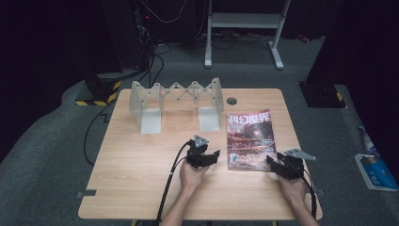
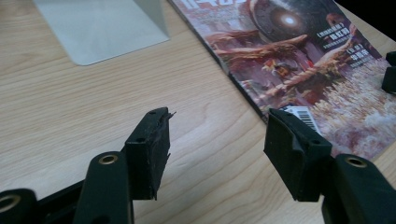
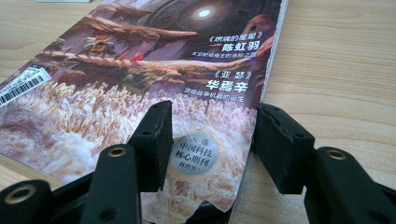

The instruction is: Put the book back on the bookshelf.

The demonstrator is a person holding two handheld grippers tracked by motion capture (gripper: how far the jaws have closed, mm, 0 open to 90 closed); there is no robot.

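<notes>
High view: magazine (image 1: 250,139) lies flat, cover up, on right half of the wooden surface (image 1: 141,169). Long axis runs front-to-back, title end pointing away from the person, tilted a touch so the spine edge leans toward the folding bookend rack (image 1: 176,101) at the back. Near short edge sits between the two hands.

Left claw (image 1: 203,158) is just left of the mag's near-left corner, w/ the hand (image 1: 192,175) behind it, forearm coming up from the bottom edge, wrist roughly straight, claw aimed forward and a bit right. Left gripper view: left claw (image 2: 217,140) is released, jaws spread w/ bare wood between them; one jaw overlaps the spine edge by the barcode of the magazine (image 2: 299,60), other jaw over plain wood. Can't tell if that jaw touches the cover. Grey foot of the rack (image 2: 100,28) shows beyond.

Right claw (image 1: 282,165) is at the mag's near-right corner, hand (image 1: 292,187) behind, forearm angled in from bottom right, claw aimed forward-left. Right gripper view: right claw (image 3: 212,140) is wide apart, low over the corner of the magazine (image 3: 154,60); one jaw over the cover, the other just off its edge over wood. Corner of the cover curls up slightly between them. Not clamped on it.
</notes>
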